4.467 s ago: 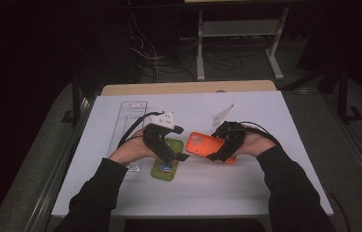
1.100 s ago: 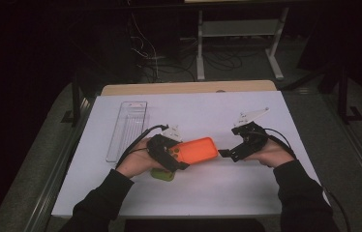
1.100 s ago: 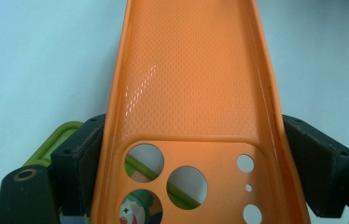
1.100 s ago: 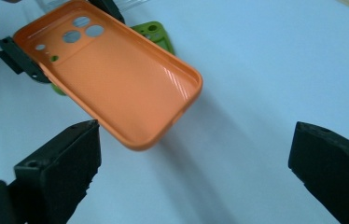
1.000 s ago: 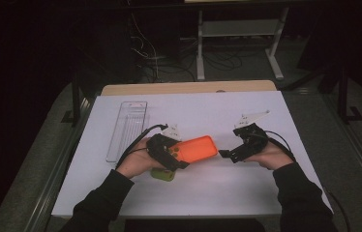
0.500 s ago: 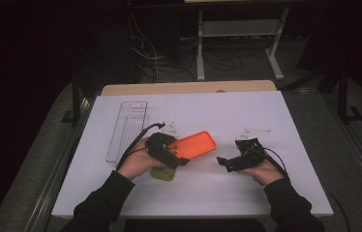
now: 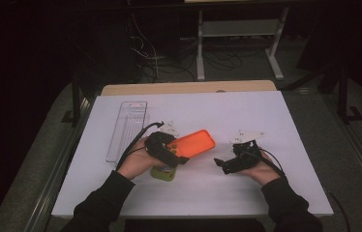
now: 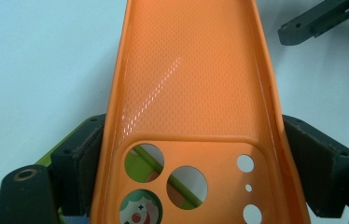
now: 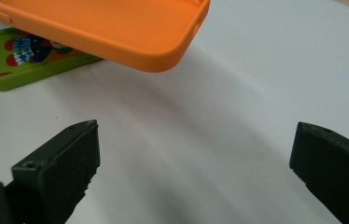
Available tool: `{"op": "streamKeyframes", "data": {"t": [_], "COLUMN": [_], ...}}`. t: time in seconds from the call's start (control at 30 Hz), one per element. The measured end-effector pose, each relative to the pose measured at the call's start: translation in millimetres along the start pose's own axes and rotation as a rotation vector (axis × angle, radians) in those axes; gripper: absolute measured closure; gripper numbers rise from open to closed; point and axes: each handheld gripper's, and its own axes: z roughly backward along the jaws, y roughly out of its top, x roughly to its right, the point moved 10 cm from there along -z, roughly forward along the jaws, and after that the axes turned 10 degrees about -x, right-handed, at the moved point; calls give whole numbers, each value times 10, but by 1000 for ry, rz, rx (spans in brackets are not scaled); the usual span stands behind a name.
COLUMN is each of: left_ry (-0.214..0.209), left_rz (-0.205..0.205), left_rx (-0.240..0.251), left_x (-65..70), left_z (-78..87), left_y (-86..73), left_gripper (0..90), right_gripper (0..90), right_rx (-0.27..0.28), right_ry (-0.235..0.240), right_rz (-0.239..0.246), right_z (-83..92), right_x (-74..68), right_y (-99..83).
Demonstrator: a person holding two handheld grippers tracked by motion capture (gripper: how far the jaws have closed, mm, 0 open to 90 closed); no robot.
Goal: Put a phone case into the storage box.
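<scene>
1. The left gripper (image 7: 181,155) is closed on the orange, soft-looking rubbery phone case (image 7: 196,143): in the left gripper view its two black pads press the case's long sides at the camera-cutout end (image 8: 189,179), and the open inside faces the camera.
2. The right gripper (image 7: 221,164) holds nothing. In the right gripper view its jaws stand wide apart over bare white table (image 9: 238,140), with the orange case's free end (image 9: 163,32) ahead of them and lifted off the surface.
3. Under the held case lies a green phone case with a cartoon print (image 7: 163,171), flat on the table; the clown picture shows through the orange case's cutouts (image 8: 135,212).
4. Judged from this, the work in hand is handling the orange case with the second gripper's help. To do it well, the right gripper should come in level at the free end and take both rims squarely, while the left keeps its hold near the cutouts so the soft shell does not twist.
5. Edges and room: the case's far end hangs free above the white tabletop (image 7: 266,111), with open surface between the two grippers and beyond. A clear, long plastic tray (image 7: 128,128) lies well to the left, out of the way. The near table edge is just behind both forearms.
</scene>
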Motion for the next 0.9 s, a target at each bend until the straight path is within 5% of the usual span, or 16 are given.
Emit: {"op": "streamKeyframes", "data": {"t": [0.9], "left_ry": [-12], "left_rz": [-7], "left_rx": [-8], "left_x": [10], "left_z": [-12], "left_y": [-9], "left_gripper": [157], "right_gripper": [10], "right_rx": [3], "right_ry": [-181], "right_rz": [273], "right_z": [12], "right_x": [-70], "right_y": [62]}}
